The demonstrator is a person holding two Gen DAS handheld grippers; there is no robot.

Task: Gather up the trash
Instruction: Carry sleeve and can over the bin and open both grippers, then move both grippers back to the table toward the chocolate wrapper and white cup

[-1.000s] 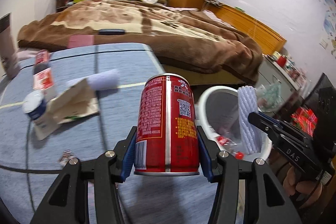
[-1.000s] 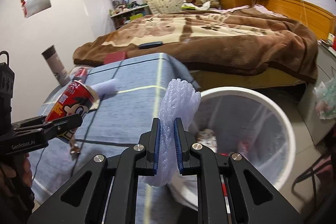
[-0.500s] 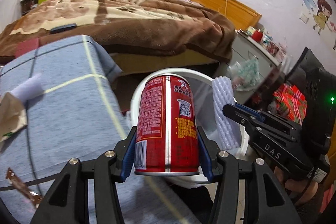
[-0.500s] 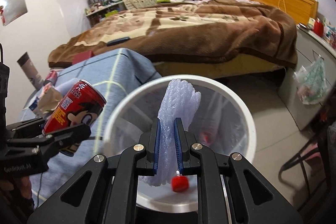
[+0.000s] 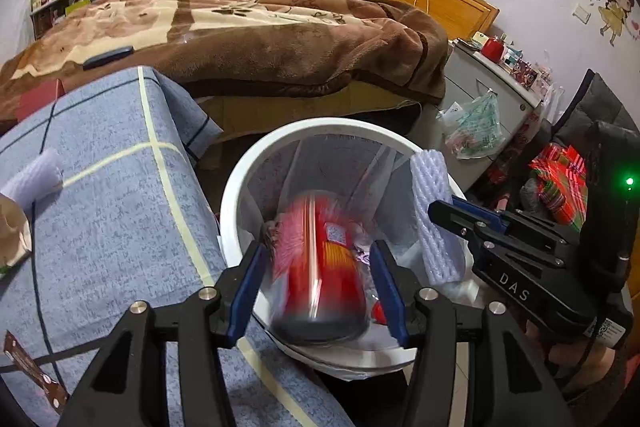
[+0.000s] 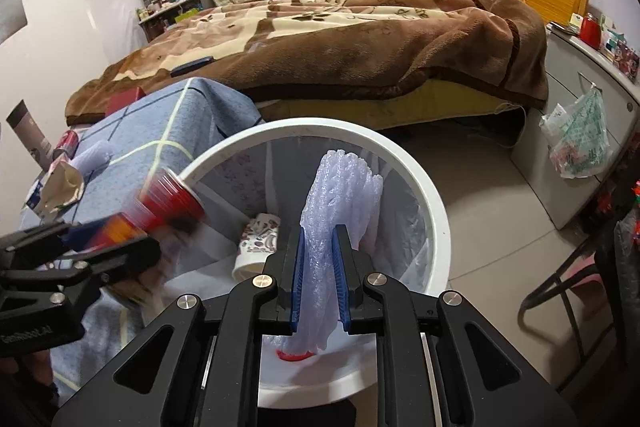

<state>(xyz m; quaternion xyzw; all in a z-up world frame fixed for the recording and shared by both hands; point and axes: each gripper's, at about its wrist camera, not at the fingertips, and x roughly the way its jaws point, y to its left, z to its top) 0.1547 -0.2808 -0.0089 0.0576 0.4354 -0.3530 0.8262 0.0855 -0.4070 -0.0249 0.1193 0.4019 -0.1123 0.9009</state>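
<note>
A white round trash bin [image 5: 240, 187] [image 6: 434, 211] stands beside the blue-clothed table. My left gripper [image 5: 318, 267] is open over the bin; the red drink can [image 5: 320, 267] is blurred between its spread jaws, falling free into the bin. It shows in the right wrist view [image 6: 170, 205] too. My right gripper [image 6: 320, 279] is shut on a white foam net sleeve [image 6: 340, 211] [image 5: 434, 219] and holds it over the bin. A paper cup [image 6: 258, 247] and a red cap [image 6: 294, 355] lie inside the bin.
The table [image 5: 104, 219] carries another foam sleeve [image 5: 34, 175], a torn paper carton [image 6: 60, 187], a brown wrapper [image 5: 32, 371], a small red can [image 6: 68, 143] and a grey tube [image 6: 30, 131]. A bed with a brown blanket [image 5: 260, 39] lies behind. A cabinet with a hanging plastic bag [image 6: 580, 143] stands right.
Both grippers moved from the table to above the bin. My left gripper opened and let go of the red can, which now drops. The right gripper still holds the foam sleeve.
</note>
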